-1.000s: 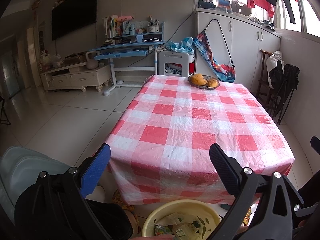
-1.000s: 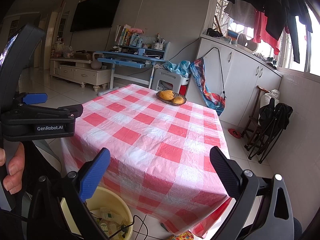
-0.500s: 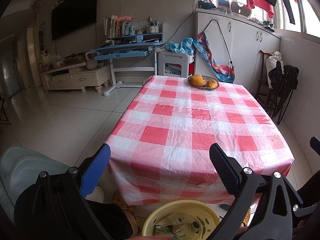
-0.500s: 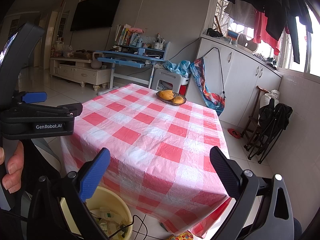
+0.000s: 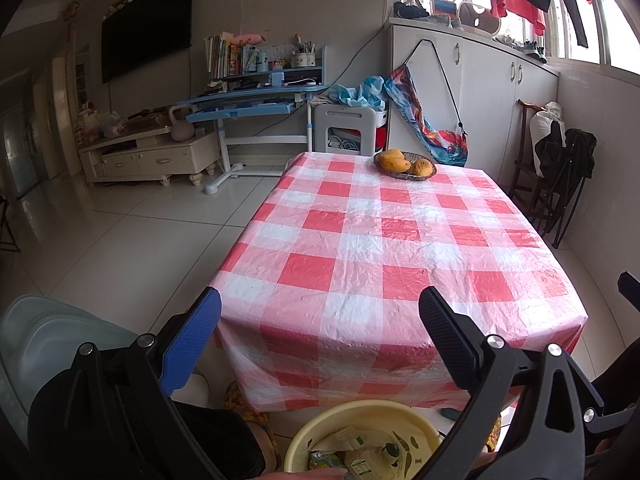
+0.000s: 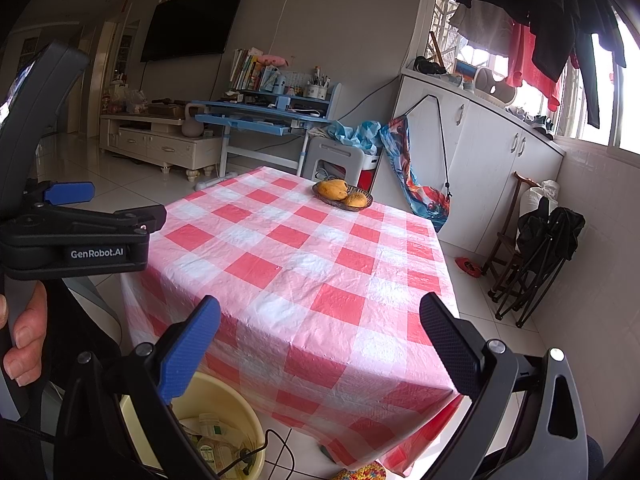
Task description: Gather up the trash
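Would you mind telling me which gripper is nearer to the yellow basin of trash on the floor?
Left. The left gripper hangs open almost directly above the yellow basin. The right gripper, also open, is off to the basin's right, over the table corner.

White lettering reading "GenRobot.AI" stands on the black body of the left gripper (image 6: 84, 216), seen side-on at the left edge of the right wrist view. Labels on the bottles (image 6: 210, 446) in the yellow basin (image 6: 244, 408) are too small to read.
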The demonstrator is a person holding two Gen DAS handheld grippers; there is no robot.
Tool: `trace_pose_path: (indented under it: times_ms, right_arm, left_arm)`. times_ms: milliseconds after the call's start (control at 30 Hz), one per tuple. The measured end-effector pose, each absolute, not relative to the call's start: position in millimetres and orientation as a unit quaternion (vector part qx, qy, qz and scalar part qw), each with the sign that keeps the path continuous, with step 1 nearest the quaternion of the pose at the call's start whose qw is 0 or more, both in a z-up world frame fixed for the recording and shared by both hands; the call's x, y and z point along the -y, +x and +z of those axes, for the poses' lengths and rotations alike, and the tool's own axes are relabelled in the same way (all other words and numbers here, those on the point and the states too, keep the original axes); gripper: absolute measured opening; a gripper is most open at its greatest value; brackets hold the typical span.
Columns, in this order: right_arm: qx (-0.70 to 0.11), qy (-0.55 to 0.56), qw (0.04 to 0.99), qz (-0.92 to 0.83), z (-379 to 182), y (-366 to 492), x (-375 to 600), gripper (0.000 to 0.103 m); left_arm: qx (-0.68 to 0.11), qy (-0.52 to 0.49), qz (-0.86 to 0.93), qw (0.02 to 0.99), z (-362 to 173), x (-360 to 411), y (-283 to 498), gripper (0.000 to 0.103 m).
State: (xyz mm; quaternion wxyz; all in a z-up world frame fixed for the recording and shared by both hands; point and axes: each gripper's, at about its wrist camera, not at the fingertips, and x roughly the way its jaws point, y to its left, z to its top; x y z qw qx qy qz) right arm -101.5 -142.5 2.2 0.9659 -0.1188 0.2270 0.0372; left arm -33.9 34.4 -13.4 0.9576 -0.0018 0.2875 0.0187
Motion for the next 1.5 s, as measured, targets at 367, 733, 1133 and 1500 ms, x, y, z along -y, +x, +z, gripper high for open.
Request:
trace_pose_path:
  times_ms: [367, 733, 1133, 1500]
  right_arm:
    - [-0.227, -0.120, 0.966, 0.037, 2.2, -101.4, 142.5, 0.095]
    - [-0.227, -0.120, 0.966, 0.037, 2.4, -101.4, 142.4, 0.095]
    - [-0.228, -0.120, 0.966, 0.037, 2.4, -101.2, 142.2, 0.095]
    - [-0.227, -0.121, 0.966, 0.037, 2.0, -100.9, 142.3, 0.095]
  left_arm:
    - [-0.286, -0.002, 0.016, 0.958, -13.6, -32.5, -34.4, 0.096]
    - [-0.286, 0.000, 0.013, 0.958, -15.4, -29.3, -34.5, 0.096]
    - [-0.286, 0.000, 0.014, 0.958, -15.5, -29.2, -34.7, 0.096]
    - [-0.286, 0.000, 0.014, 0.958, -15.7, -29.7, -35.3, 0.096]
